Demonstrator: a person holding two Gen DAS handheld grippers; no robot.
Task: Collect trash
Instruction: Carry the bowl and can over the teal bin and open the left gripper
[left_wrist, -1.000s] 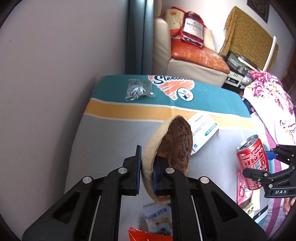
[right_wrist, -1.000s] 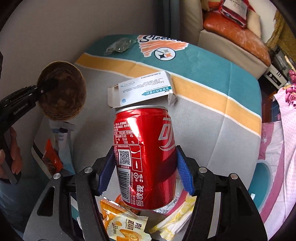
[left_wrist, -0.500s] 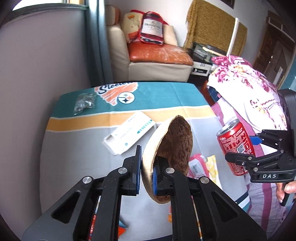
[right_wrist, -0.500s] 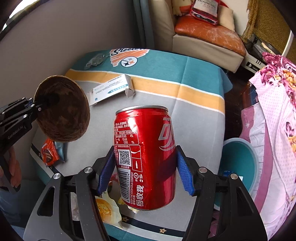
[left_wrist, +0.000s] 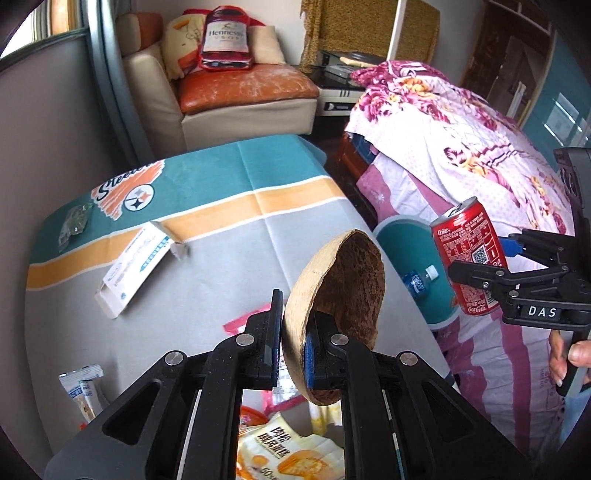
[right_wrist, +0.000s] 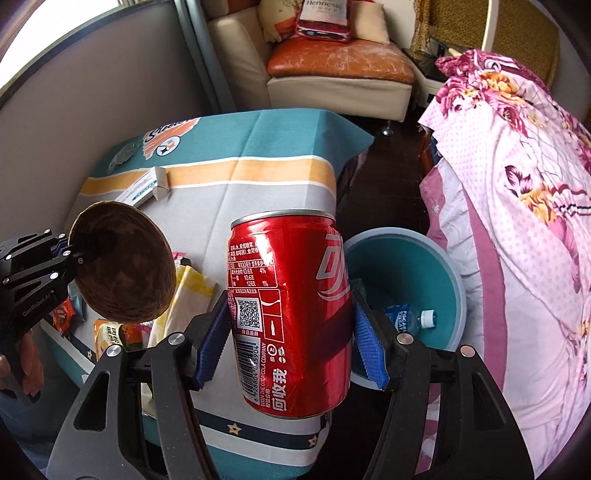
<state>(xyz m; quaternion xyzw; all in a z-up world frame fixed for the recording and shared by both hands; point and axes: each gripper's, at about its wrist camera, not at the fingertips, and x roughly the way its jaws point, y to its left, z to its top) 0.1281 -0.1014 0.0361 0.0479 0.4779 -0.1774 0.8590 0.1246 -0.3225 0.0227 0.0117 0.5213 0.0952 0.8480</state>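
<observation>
Snack wrappers (left_wrist: 291, 448) lie at the near edge of the table (left_wrist: 229, 258), which is covered by a cloth in grey, orange and teal. One yellow packet has Chinese writing and "50" on it. Farther on the cloth lies a white carton (left_wrist: 135, 267) with one flap open, and behind it a small clear bag (left_wrist: 74, 223) beside a "Steelers" logo. Beside the table, on the floor, stands a teal bin (right_wrist: 439, 258) with a small blue-labelled bottle (right_wrist: 408, 316) inside (I cannot read its label with certainty). A bed with a pink flowered cover (right_wrist: 517, 221) is just beyond the bin.

In the left wrist view the left gripper (left_wrist: 293, 350) is closed narrowly on the rim of a coconut shell half (left_wrist: 338, 299), one pad inside and one outside, and holds it in the air above the table. The right gripper (right_wrist: 290, 341) clamps a red Coke can (right_wrist: 290, 314) at its sides; the can is upright, a little tilted, in the air between the table edge and the bin. Its label shows a QR code, a barcode and "COCA-COLA COMPANY". The right gripper's body reads "DAS", the left one "GenRobot.AI". Far behind stands an armchair (left_wrist: 240, 88) with a "Hennessy" cushion (left_wrist: 225, 40).
</observation>
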